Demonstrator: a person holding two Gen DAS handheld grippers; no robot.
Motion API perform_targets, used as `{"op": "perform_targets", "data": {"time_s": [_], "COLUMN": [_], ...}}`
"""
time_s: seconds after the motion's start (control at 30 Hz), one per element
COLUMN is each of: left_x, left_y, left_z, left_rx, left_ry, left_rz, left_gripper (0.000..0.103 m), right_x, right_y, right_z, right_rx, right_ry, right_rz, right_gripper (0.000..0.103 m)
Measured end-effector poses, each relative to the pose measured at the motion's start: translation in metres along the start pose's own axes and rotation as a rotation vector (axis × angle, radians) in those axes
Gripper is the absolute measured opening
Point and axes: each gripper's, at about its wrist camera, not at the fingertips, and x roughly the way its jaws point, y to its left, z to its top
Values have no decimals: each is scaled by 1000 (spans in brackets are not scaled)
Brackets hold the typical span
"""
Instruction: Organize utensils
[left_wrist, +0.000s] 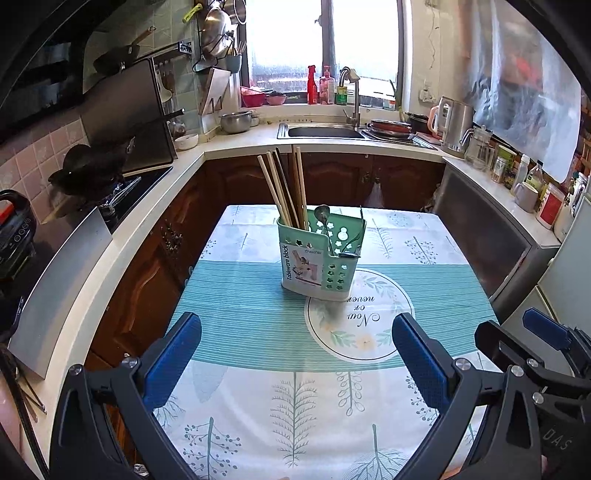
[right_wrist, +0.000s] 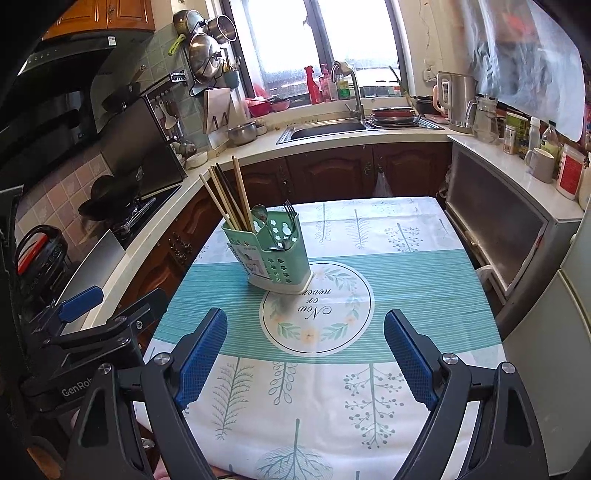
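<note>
A mint-green utensil holder (left_wrist: 319, 258) (right_wrist: 271, 258) stands upright near the middle of the table, on its patterned cloth (left_wrist: 258, 317) (right_wrist: 406, 266). Several wooden chopsticks (left_wrist: 284, 188) (right_wrist: 227, 195) stick up from its left compartment. A metal spoon (left_wrist: 322, 216) (right_wrist: 259, 216) and a fork (right_wrist: 290, 211) stand in the other compartment. My left gripper (left_wrist: 295, 356) is open above the near part of the cloth, well short of the holder, with nothing between its blue pads. My right gripper (right_wrist: 306, 356) is open too, beside the left one, and holds nothing.
Kitchen counters wrap around the table: a stove with a black pan (left_wrist: 88, 173) on the left, a sink (left_wrist: 325, 131) under the window at the back, a kettle (left_wrist: 456, 125), jars and a mug (left_wrist: 524, 195) on the right. A steel cabinet (right_wrist: 495, 229) stands right of the table.
</note>
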Motion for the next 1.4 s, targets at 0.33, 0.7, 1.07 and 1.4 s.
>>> {"op": "perform_targets", "data": {"time_s": [0.33, 0.7, 1.07, 1.4], "left_x": [-2, -2, -2, -4], "left_y": [3, 4, 4, 10], "left_z": [2, 3, 3, 4], "left_rx": [-5, -4, -4, -4], "left_ry": [5, 6, 4, -2], "left_rz": [0, 2, 1, 5], "left_gripper": [102, 102, 102, 102], "right_x": [-1, 2, 10, 17], "right_y": [3, 4, 8, 9], "right_z": [1, 1, 1, 0], "right_rx": [10, 14, 24, 31], "right_ry": [9, 12, 23, 22], "right_rz": [4, 7, 18, 37], "right_gripper": [88, 88, 88, 88]}}
